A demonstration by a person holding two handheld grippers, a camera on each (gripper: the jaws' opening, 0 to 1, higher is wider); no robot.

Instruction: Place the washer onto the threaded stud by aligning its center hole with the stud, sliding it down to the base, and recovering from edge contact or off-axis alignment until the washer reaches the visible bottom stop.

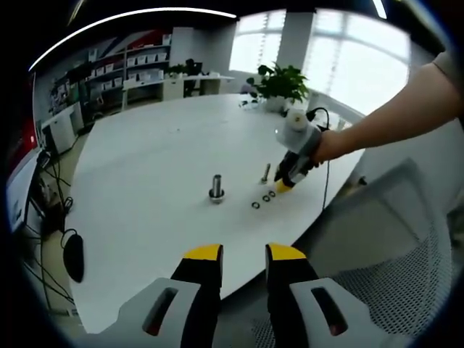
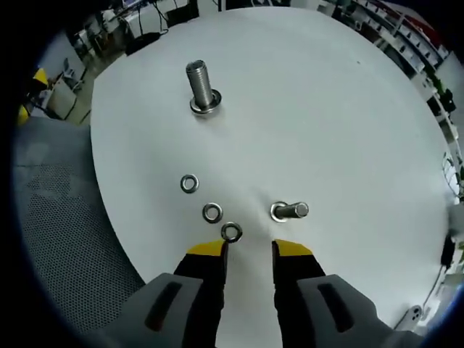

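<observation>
**Washer pick-up: right gripper over the nearest of three washers**

Item 1. Stud (image 2: pixel 202 87): threaded, upright, near the worktop's far side in the right gripper view; a washer-like ring already sits at its base.

Item 2. Washers: three, loose and flat in a short diagonal row. The nearest washer (image 2: pixel 231 232) lies just ahead of the right gripper's left fingertip; the middle washer (image 2: pixel 212 212) and far washer (image 2: pixel 189 183) trail toward the stud. None is held.

Item 3. Bolt (image 2: pixel 289 211): lying on its side, just beside the row, ahead of the right finger.

Item 4. Right gripper (image 2: pixel 249 249): fingers parted a narrow way, holding nothing, low over the worktop. In the left gripper view it hovers beside the washers, held by a person's hand (image 1: pixel 330 145).

Item 5. Left gripper (image 1: pixel 244 252): fingers parted, holding nothing, back at the worktop's near edge, well apart from the stud.

Handling note. The step in hand appears to be the pick. The nearest washer sits off to the left of the gap, so centring the fingers over it first, then closing on its rim without nudging the middle washer, should give a level hold for threading.

Item 6. Worktop (image 1: pixel 145 159): white, round, smooth.

Item 7. Room: an office with shelving, a plant (image 1: pixel 279 81) by bright windows, a mesh chair (image 2: pixel 65 217) at the edge.
</observation>
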